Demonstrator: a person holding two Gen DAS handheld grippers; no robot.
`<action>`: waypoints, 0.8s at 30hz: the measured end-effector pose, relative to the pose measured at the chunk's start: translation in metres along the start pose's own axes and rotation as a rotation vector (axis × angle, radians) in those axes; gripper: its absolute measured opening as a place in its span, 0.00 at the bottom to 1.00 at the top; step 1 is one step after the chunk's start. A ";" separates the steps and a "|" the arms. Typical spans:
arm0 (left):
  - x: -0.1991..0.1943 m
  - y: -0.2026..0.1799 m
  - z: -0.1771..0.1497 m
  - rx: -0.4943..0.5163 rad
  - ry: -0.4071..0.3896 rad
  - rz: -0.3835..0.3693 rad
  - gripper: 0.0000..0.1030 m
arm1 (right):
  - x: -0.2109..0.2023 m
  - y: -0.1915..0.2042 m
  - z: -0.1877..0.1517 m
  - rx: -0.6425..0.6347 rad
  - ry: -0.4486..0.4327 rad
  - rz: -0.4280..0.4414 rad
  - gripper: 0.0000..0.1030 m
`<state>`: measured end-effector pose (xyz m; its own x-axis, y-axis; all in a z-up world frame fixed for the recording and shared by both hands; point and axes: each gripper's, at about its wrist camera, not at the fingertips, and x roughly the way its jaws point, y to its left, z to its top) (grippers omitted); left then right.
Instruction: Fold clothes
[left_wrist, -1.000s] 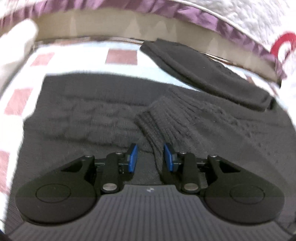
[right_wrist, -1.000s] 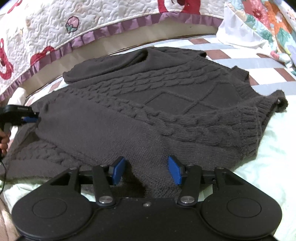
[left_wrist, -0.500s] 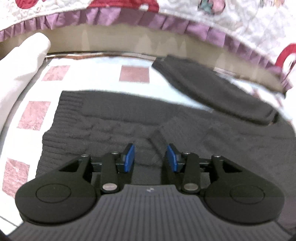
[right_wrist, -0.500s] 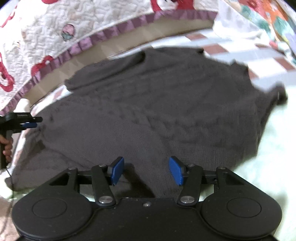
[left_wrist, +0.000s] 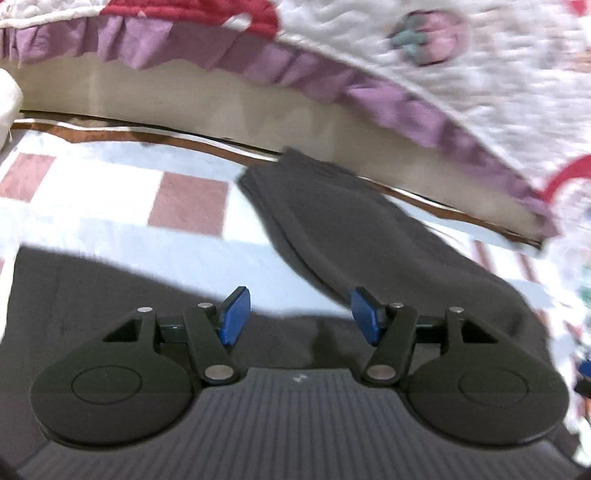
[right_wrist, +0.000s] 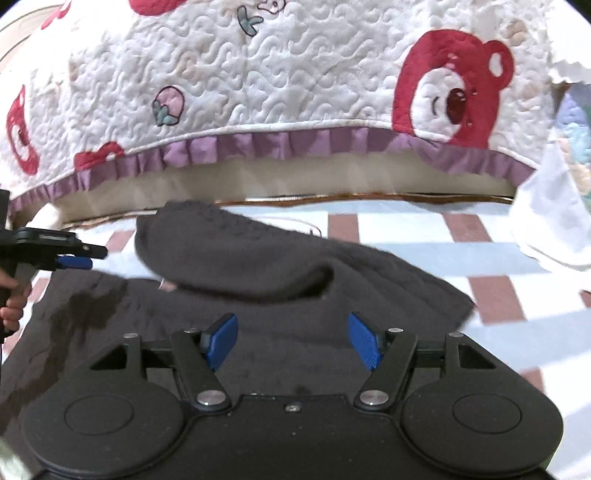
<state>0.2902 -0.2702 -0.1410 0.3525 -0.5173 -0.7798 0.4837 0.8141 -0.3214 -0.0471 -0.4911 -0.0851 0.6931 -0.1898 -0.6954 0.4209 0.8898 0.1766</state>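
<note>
A dark grey knitted sweater lies on the checked bedsheet. Its far sleeve stretches back toward the bed's edge. In the left wrist view my left gripper hovers over the sweater's upper edge, its jaws opening with nothing between the blue pads. In the right wrist view my right gripper hangs above the sweater body below the folded sleeve; its jaws are opening too and hold nothing. The left gripper also shows at the left edge there, held by a hand.
A quilted white bedspread with red bears and a purple frill hangs behind the bed. A white cloth lies at the right. The red-and-white checked sheet shows around the sweater.
Both grippers have let go of the sweater, opened wider and moved toward the far sleeve and the bedspread. The sweater now lies lower in both views.
</note>
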 end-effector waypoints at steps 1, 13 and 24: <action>0.012 -0.002 0.008 0.008 0.002 0.014 0.59 | 0.005 -0.001 -0.002 -0.001 0.001 0.008 0.69; 0.072 -0.007 0.036 -0.005 0.014 0.052 0.66 | 0.014 -0.056 -0.026 0.076 0.041 -0.113 0.68; 0.072 -0.026 0.033 0.106 -0.106 0.041 0.10 | 0.012 -0.091 -0.043 0.476 0.117 0.038 0.69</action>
<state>0.3295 -0.3373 -0.1709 0.4535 -0.5136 -0.7284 0.5473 0.8055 -0.2272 -0.1022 -0.5563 -0.1398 0.6544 -0.0884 -0.7510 0.6359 0.6019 0.4832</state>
